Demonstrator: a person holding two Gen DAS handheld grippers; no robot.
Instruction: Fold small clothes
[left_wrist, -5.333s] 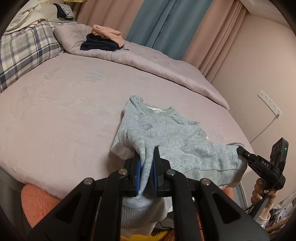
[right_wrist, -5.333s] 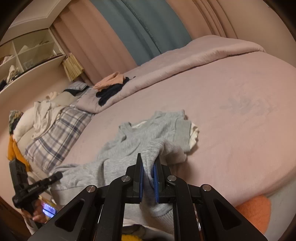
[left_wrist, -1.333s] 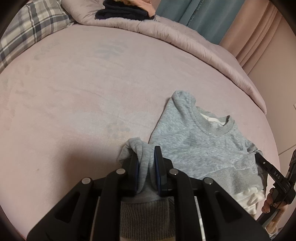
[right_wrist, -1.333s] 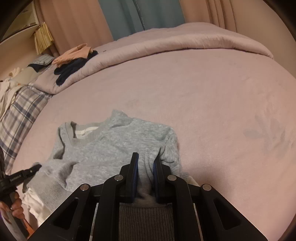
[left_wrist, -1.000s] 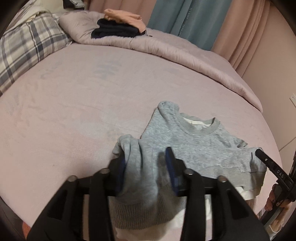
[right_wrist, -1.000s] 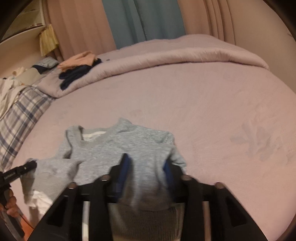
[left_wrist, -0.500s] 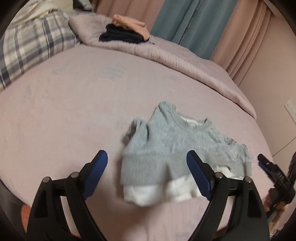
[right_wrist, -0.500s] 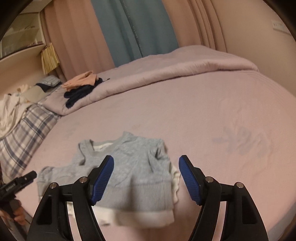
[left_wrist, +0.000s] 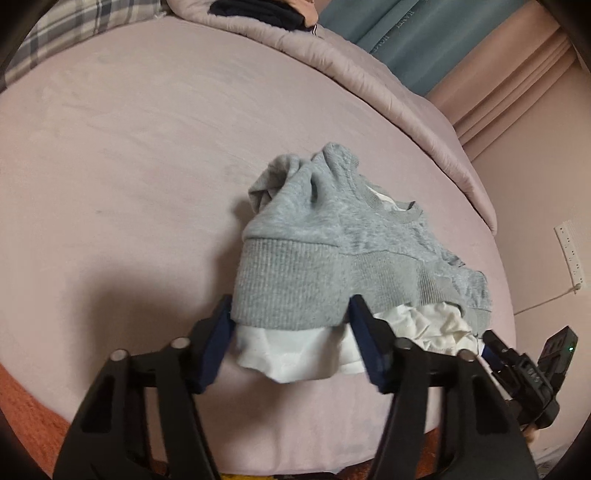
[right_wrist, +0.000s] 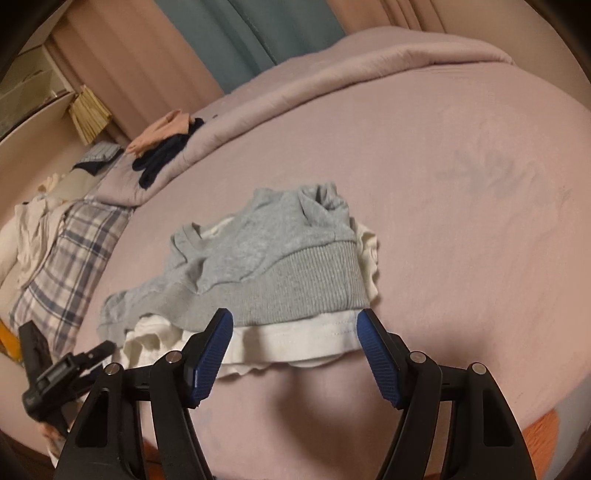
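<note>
where the pink bed (left_wrist: 110, 155) curves off to a rolled quilt (left_wrist: 369, 74), pink and teal curtains (right_wrist: 229, 40) close the room. the grey sweatshirt (left_wrist: 332, 236) lies bunched near the front edge, long axis across the bed, ribbed hem and white lining (right_wrist: 295, 343) facing the grippers, collar away. half a second ago both stood farther back. the left gripper (left_wrist: 291, 343) and right gripper (right_wrist: 295, 350) are closing, hem between the blue pads, not yet pinched.
</note>
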